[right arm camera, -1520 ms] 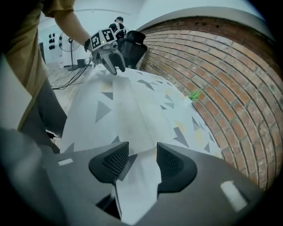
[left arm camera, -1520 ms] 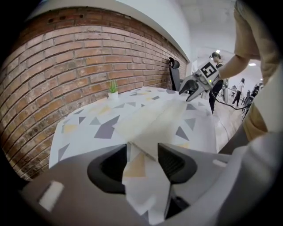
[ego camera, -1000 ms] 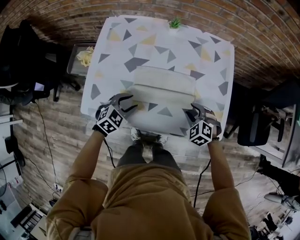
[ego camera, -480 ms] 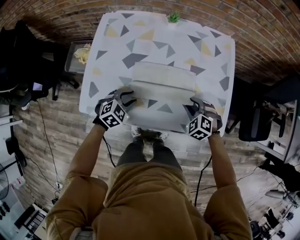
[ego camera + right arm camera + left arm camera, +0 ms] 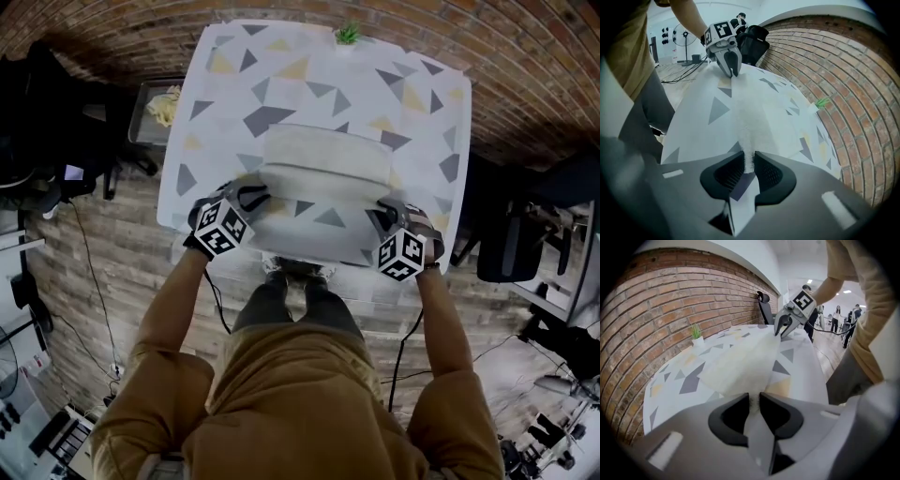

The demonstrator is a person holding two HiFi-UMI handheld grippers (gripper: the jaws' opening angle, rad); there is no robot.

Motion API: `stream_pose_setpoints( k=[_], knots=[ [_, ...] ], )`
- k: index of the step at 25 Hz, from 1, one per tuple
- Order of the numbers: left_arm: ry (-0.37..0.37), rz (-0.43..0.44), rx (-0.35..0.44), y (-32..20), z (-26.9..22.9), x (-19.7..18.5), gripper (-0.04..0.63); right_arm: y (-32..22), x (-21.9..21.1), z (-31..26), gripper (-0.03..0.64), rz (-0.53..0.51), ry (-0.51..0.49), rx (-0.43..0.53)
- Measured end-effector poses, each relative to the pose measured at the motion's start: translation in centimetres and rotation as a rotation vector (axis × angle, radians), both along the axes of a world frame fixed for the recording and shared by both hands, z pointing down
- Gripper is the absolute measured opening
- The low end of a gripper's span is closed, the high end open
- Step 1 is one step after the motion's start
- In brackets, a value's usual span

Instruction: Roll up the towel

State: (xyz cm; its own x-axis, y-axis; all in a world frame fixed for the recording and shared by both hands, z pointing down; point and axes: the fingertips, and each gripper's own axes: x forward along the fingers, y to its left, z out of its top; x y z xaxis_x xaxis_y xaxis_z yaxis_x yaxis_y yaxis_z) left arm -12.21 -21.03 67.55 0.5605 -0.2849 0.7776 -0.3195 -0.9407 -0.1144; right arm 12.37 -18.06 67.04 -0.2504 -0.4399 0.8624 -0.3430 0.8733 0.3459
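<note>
Jaws of the right gripper point(image 5: 748, 160) have just been closing on the towel point(image 5: 750, 123).

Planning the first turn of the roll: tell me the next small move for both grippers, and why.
Probably lift the near edge of the towel slightly and fold it over, away from the person, both sides together. The left gripper and right gripper have just been closing their jaws, each now pinching a near corner, and the towel lies flat, unrolled, on the table.
</note>
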Motion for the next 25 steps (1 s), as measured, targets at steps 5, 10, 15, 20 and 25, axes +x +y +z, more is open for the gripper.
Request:
stream_pose_setpoints(
  k=[5,10,15,20,25],
  knots=[
    [0.011,-0.009,0.004,-0.6,-0.8,0.0,0.106,-0.1,0.0,-0.4,0.054,0.012,-0.023,-0.01],
    [0.058,-0.028,-0.005,-1.9,-2.5,0.2,0.091,-0.7,0.2,-1.7,0.041,0.044,-0.083,-0.035],
    [0.082,-0.04,-0.001,-3.9,-4.2,0.4,0.087,-2.3,0.4,-3.1,0.037,0.071,-0.14,-0.068],
    [0.111,-0.056,-0.002,-6.0,-5.4,0.7,0.087,-4.5,0.9,-4.2,0.037,0.102,-0.174,-0.084],
    [0.133,-0.074,-0.042,-8.4,-5.4,1.2,0.087,-7.2,1.4,-4.2,0.038,0.163,-0.22,-0.143]
  ],
)
